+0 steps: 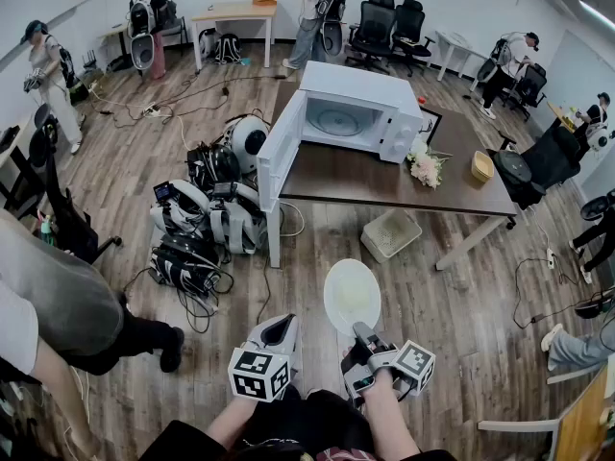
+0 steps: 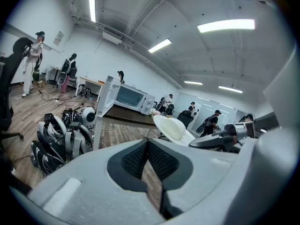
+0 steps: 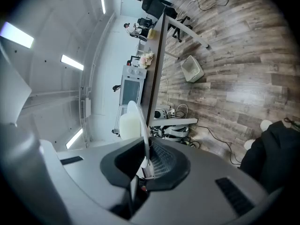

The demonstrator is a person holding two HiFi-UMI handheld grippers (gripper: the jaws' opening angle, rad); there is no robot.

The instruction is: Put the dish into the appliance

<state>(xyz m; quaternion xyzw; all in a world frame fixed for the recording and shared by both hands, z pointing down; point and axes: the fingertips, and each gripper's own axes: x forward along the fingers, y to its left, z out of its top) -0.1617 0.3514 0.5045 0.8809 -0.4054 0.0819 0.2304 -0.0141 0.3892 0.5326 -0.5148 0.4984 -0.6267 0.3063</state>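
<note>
A white dish (image 1: 352,294) hangs over the wood floor, held by its near rim in my right gripper (image 1: 362,334), whose pads are shut on it. The right gripper view shows the dish (image 3: 129,124) edge-on, rising out of that gripper (image 3: 146,159). The white microwave (image 1: 348,113) stands on the brown table (image 1: 384,185) ahead with its door (image 1: 280,149) swung wide to the left; it also shows small in the left gripper view as the microwave (image 2: 130,97). My left gripper (image 1: 278,328) is beside the dish, shut and empty, its pads (image 2: 140,161) meeting.
A heap of backpacks and gear (image 1: 204,221) with cables lies left of the table leg. A white basket (image 1: 389,233) sits under the table. Flowers (image 1: 425,168) and a yellow bowl (image 1: 482,166) are on the tabletop. A person's leg (image 1: 67,301) is close at my left.
</note>
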